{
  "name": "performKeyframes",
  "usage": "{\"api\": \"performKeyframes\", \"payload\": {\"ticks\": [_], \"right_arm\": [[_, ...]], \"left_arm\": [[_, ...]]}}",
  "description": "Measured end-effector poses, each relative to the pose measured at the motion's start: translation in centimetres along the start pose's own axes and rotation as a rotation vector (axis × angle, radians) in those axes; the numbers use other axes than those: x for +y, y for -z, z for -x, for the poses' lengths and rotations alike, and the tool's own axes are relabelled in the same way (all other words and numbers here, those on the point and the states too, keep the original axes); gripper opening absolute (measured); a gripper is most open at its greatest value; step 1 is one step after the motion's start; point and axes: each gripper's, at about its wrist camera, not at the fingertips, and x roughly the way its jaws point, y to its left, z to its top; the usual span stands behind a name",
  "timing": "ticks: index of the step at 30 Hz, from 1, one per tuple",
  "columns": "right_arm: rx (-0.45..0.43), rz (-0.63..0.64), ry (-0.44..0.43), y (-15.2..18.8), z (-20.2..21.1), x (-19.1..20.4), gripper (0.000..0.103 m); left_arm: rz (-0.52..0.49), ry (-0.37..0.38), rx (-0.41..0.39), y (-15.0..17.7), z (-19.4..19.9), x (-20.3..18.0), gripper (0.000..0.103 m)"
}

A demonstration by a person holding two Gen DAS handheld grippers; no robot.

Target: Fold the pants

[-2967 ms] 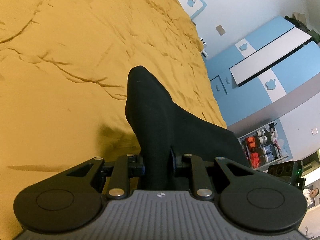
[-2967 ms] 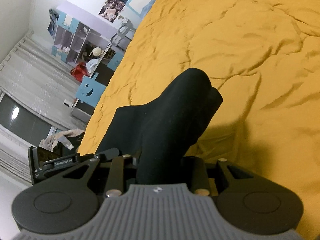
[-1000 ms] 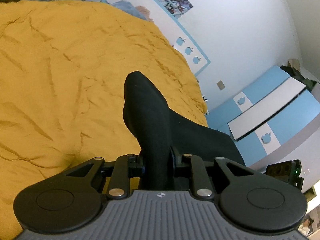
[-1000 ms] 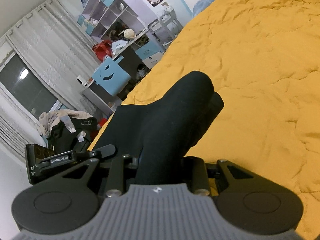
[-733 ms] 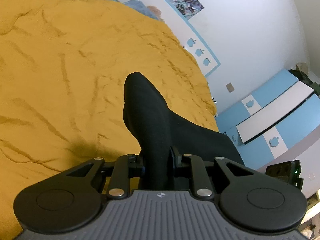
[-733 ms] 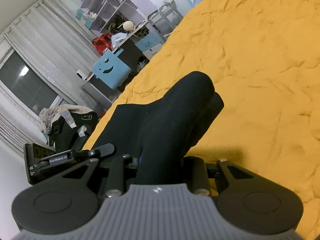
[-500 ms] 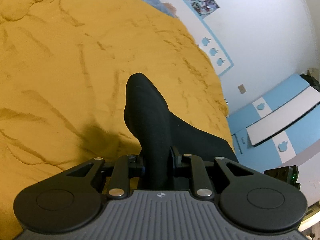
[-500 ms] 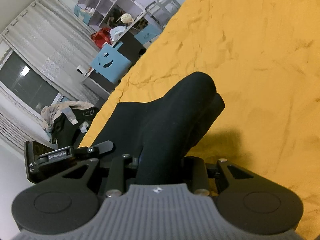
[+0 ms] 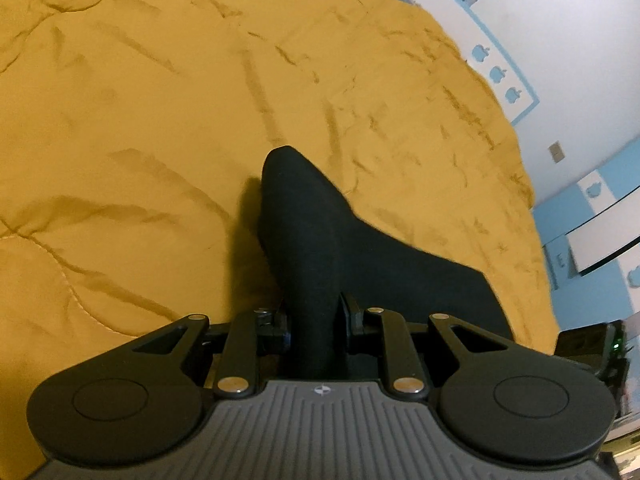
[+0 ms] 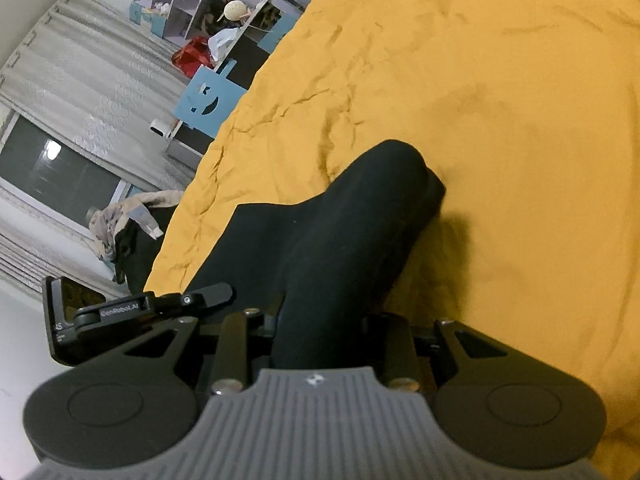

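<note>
Your work surface is a wrinkled mustard-yellow bedspread filling most of both views, and nearest you each tool is pinching black cloth: the left gripper and the right gripper are both pressed onto bunched folds of the pants, which stretch between them just above the bed. By my reading you are mid-fold, carrying an edge over, with laying down and smoothing left. Compared with a second ago, both views have tipped down toward the bed and the shadows sit closer.
</note>
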Motion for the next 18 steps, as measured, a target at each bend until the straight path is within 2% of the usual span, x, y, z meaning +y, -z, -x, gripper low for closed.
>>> {"api": "performKeyframes", "payload": {"ticks": [6,10,11,15,18], "right_arm": [[-0.001,-0.044,0.005,1.3,0.6,-1.8,0.034],[-0.004,-0.043,0.02,2.0,1.5,-2.4,0.037],[-0.005,-0.042,0.026,2.2,1.8,-2.5,0.039],[-0.011,-0.033,0.064,3.0,3.3,-3.0,0.042],[-0.014,-0.049,0.126,3.5,4.7,-3.5,0.043]], "left_arm": [[0.003,-0.014,0.015,0.0,-0.5,0.3,0.027],[-0.003,-0.06,0.021,0.1,-1.0,0.8,0.042],[0.0,-0.064,0.024,0.1,-1.0,1.0,0.043],[-0.005,-0.075,0.022,0.2,-0.7,0.9,0.045],[0.014,-0.105,0.002,0.3,0.4,0.9,0.047]]}}
